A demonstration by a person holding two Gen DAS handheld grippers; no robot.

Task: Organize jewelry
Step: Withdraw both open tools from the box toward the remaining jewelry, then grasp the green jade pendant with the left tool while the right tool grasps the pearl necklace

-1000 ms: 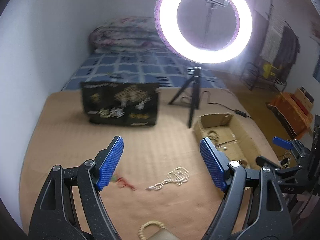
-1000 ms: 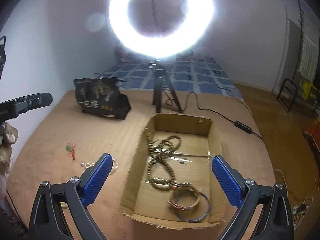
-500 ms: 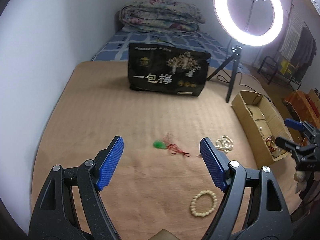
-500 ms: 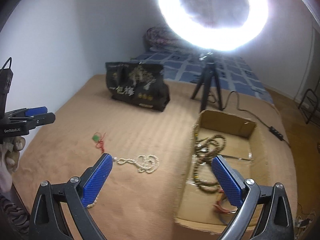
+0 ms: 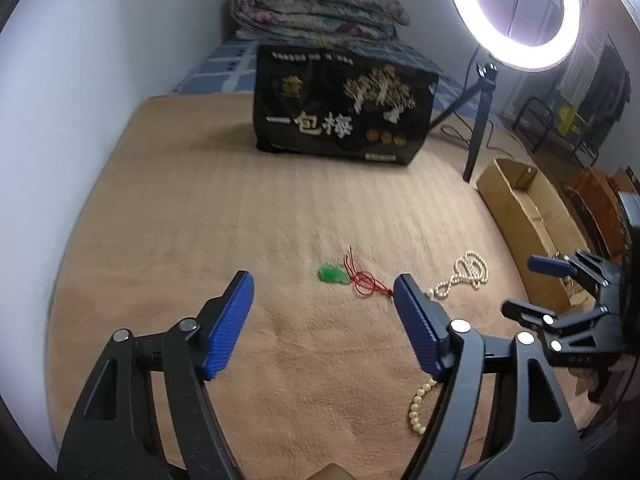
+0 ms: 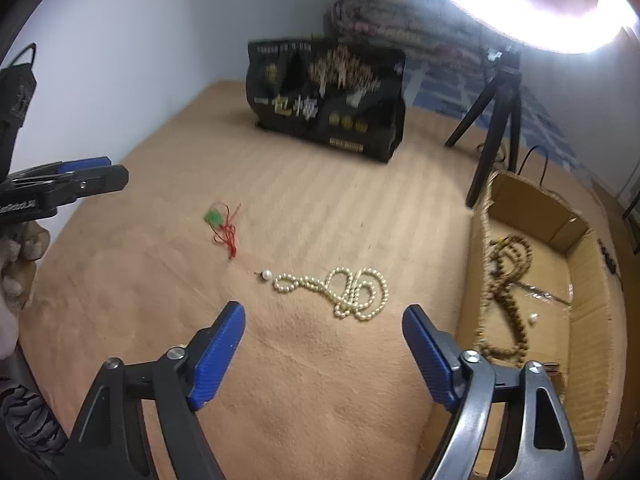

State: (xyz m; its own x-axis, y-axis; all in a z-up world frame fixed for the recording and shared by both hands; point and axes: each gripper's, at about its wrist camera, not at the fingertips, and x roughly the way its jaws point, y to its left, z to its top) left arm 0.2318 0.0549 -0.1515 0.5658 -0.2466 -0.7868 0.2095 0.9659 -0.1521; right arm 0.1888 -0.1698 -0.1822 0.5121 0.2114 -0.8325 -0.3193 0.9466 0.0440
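A green pendant on a red cord (image 5: 335,274) (image 6: 216,218) lies on the tan blanket, just ahead of my left gripper (image 5: 324,306), which is open and empty. A long pearl necklace (image 6: 344,290) (image 5: 466,274) lies coiled just ahead of my right gripper (image 6: 324,340), also open and empty. A pearl bracelet (image 5: 420,406) lies partly hidden behind my left gripper's right finger. A cardboard box (image 6: 592,280) (image 5: 520,216) at the right holds brown bead strands (image 6: 504,280).
A black printed bag (image 5: 344,112) (image 6: 326,96) stands at the back of the blanket. A ring light on a small tripod (image 5: 480,128) (image 6: 496,120) stands next to the box, its cable trailing behind. A white wall runs along the left. Folded bedding lies behind.
Both grippers have swung left, away from the box. The pendant is now centred before the left gripper and the pearl necklace before the right one. Both stay open.
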